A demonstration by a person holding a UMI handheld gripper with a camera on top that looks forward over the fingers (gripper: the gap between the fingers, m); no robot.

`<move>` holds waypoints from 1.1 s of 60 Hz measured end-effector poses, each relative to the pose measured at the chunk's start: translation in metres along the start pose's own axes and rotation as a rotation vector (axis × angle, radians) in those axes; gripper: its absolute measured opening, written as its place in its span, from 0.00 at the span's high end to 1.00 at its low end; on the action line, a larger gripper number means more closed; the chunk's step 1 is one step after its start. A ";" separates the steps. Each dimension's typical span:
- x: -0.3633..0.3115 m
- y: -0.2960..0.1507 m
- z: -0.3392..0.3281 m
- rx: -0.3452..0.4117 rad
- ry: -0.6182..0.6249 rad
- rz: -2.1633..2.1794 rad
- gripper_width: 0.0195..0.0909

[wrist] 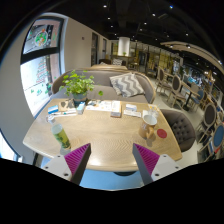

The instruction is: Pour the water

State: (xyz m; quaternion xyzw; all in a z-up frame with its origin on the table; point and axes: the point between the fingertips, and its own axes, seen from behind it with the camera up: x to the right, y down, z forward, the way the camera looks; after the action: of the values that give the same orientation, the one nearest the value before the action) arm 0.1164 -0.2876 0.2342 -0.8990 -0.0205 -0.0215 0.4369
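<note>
Wide, dim café-like room, lit ceiling strips, window (40, 62) at 9 o'clock. Pale wooden worktop (105, 135) across the middle, front edge just beyond the fingers, bare wood in its centre. Grey sofa (118, 84) with chevron cushion (127, 83) behind at 12. Potted plant (77, 86) on far-left corner. Bottle (61, 134) with green label near left edge, at 10 from fingers. Cup (149, 119) at 2, near right edge. Gripper (112, 158) empty, fingers (78, 160) spread wide, well short of both.
</note>
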 end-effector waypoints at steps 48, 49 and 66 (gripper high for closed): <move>-0.256 0.055 0.093 0.057 -0.080 0.088 0.07; -0.257 0.052 0.099 0.067 -0.076 0.090 0.07; -0.264 0.029 0.197 0.171 -0.036 0.104 0.11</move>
State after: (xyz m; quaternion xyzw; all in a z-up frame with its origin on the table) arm -0.1415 -0.1552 0.0747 -0.8586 0.0164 0.0194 0.5119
